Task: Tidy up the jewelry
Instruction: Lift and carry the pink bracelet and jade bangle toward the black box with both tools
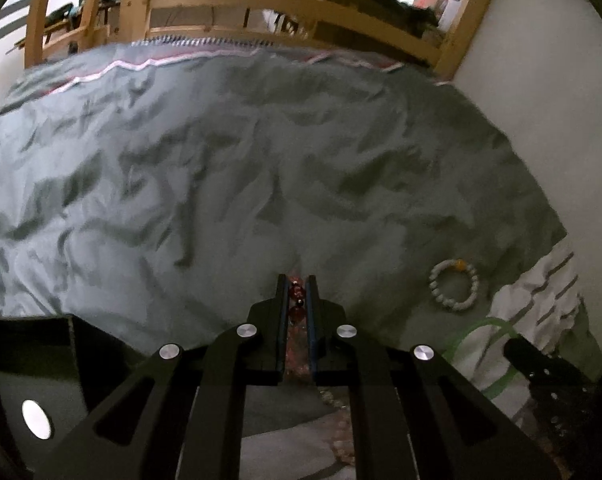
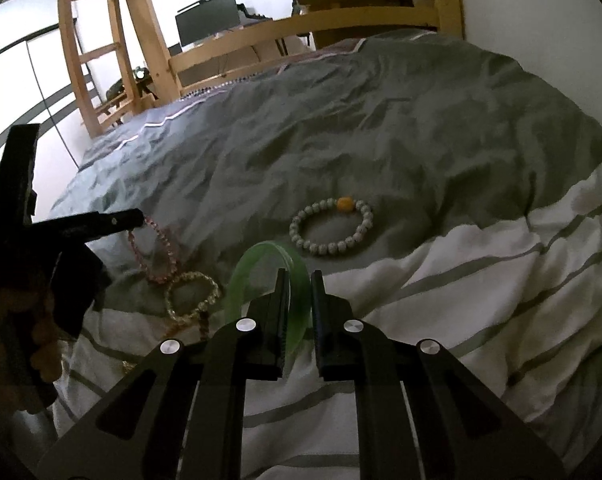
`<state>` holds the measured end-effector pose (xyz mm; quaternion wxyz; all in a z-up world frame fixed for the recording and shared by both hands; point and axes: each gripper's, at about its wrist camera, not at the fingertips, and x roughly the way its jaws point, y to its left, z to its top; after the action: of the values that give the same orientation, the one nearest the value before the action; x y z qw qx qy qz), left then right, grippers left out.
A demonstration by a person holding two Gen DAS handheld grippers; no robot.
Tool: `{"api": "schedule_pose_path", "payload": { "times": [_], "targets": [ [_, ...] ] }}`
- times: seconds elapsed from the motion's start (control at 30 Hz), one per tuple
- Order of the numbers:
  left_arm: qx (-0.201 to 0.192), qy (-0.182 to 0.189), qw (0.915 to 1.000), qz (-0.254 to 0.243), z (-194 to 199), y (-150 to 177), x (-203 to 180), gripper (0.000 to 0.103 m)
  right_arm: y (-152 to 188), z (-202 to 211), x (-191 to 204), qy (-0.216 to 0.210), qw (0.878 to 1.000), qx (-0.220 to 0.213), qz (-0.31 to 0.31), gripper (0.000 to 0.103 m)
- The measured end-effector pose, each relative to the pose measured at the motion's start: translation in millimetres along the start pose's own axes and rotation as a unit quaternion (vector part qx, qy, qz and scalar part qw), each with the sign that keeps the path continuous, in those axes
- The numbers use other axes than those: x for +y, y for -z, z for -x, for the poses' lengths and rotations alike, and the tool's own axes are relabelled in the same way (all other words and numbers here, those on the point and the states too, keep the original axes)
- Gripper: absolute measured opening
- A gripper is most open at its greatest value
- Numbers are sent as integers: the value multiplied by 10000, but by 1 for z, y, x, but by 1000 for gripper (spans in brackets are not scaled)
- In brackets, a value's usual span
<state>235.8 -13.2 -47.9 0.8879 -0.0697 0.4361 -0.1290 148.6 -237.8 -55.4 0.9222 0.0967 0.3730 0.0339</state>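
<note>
My left gripper (image 1: 297, 280) is shut on a red and pink beaded bracelet (image 1: 298, 294); in the right wrist view it (image 2: 139, 218) holds that bracelet (image 2: 157, 256) lifted, hanging over the bed. My right gripper (image 2: 300, 276) is closed on a translucent green bangle (image 2: 257, 264), which stands upright between the fingers. A white beaded bracelet with an orange bead (image 2: 331, 226) lies flat on the grey duvet ahead of the right gripper; it also shows in the left wrist view (image 1: 454, 285). A pale yellow beaded bracelet (image 2: 191, 296) lies left of the bangle.
The grey duvet (image 1: 221, 180) covers the bed, with a white striped part (image 2: 461, 288) near me. A wooden bed frame (image 2: 261, 36) and ladder (image 2: 97, 52) stand at the far end. A white wall (image 1: 549, 100) runs along the right. A black box edge (image 1: 29, 360) sits at lower left.
</note>
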Motion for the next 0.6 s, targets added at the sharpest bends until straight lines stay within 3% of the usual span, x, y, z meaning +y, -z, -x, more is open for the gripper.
{"api": "schedule_pose_path", "payload": {
  "times": [0.27,0.6],
  "targets": [
    [-175,-55,9995,-256,35,5,-17,7,2,17,6,54,9996,-163,221,12],
    [-494,-176,9983,-235,108,32,-12,7,5,78,19,32,9977,-559,394,13]
  ]
}}
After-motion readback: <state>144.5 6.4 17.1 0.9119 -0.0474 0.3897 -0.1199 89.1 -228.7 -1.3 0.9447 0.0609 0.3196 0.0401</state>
